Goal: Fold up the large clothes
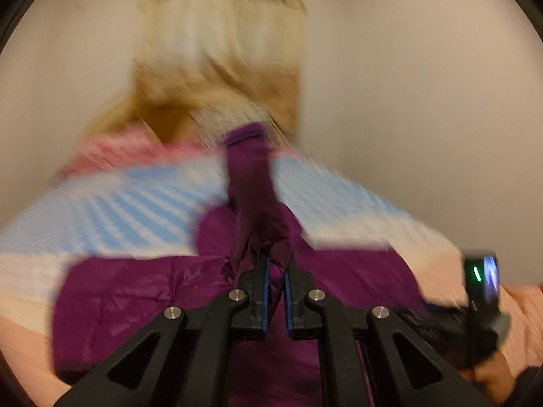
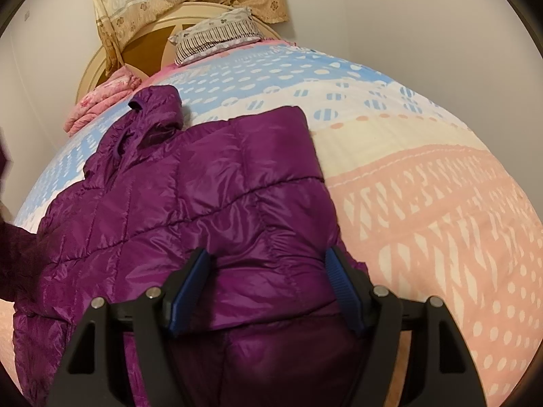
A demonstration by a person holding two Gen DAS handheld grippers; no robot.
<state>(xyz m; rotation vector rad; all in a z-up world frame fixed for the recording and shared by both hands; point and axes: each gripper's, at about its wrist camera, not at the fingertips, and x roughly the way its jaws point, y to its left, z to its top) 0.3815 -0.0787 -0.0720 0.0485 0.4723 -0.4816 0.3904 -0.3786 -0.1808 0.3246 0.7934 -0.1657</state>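
Left gripper [image 1: 273, 264] was pinched tight on a purple sleeve [image 1: 249, 176] of the jacket [image 2: 190, 203], the sleeve lifted clear above the bed [image 2: 424, 203]. That view was smeared, so I judged the grip by the cloth bunched between the pads. Right gripper [image 2: 268, 285] stood wide open, its pads astride the jacket's near edge, gripping nothing. The jacket lay spread on the quilt. To fold well, I reckoned the sleeve should be carried across the body and laid flat while the right side pins the hem. Shell: glossy, quilted, slippery, puffy. Quilt: soft, matte, dotted pink and blue bands.
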